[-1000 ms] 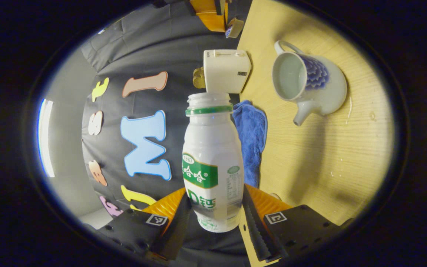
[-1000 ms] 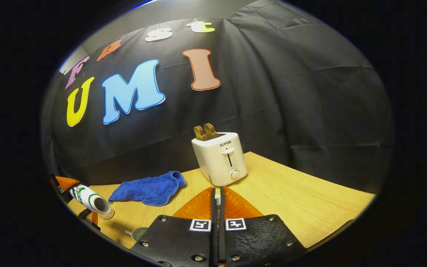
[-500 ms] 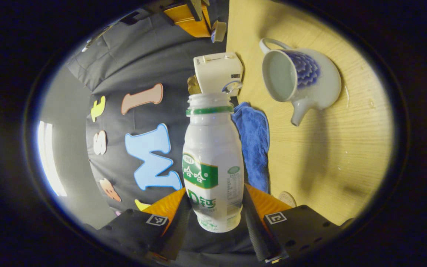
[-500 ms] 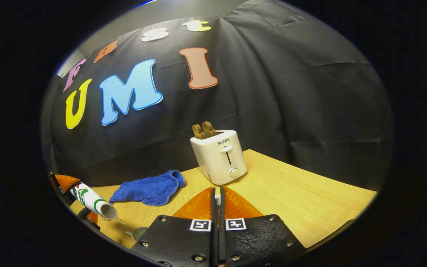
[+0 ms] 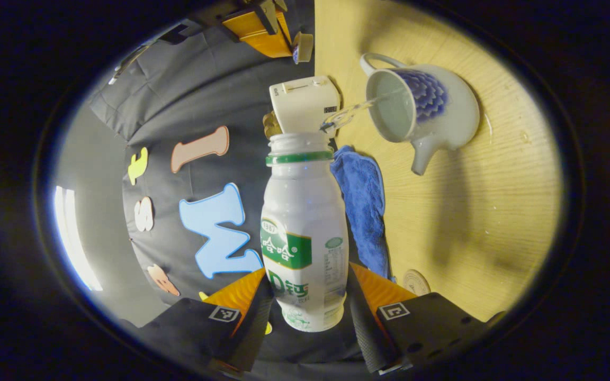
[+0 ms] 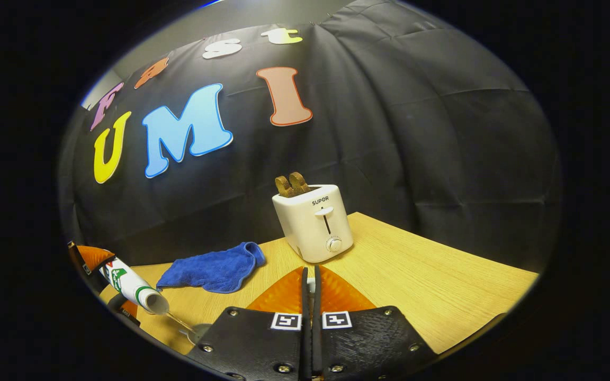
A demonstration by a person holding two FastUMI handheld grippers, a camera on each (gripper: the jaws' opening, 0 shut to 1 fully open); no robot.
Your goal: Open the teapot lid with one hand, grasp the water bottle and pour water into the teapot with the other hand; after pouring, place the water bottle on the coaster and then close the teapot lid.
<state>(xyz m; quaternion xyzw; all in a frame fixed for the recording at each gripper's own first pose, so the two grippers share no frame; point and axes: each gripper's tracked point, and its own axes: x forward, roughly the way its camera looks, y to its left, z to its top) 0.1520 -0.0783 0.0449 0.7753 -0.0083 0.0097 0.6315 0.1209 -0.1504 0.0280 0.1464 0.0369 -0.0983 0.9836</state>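
My left gripper (image 5: 309, 288) is shut on a white water bottle (image 5: 305, 222) with a green label and no cap. The bottle is tipped over, and a thin stream of water (image 5: 350, 110) runs from its mouth into the open top of the white and blue teapot (image 5: 432, 119) on the table. A round coaster (image 5: 416, 281) lies near my left gripper's fingers. My right gripper (image 6: 310, 272) is shut on the teapot lid (image 5: 302, 47), holding it in the air off to the side. The right gripper view has the tilted bottle (image 6: 133, 288) low on the left.
A white toaster (image 6: 313, 222) with toast in it stands at the back of the wooden table (image 6: 416, 286). A blue cloth (image 6: 215, 270) lies between the toaster and the bottle. Small drops of water (image 5: 522, 138) dot the table beside the teapot.
The bottle has tipped further toward the teapot, and water now streams from its mouth into the pot. The right gripper has hardly moved.
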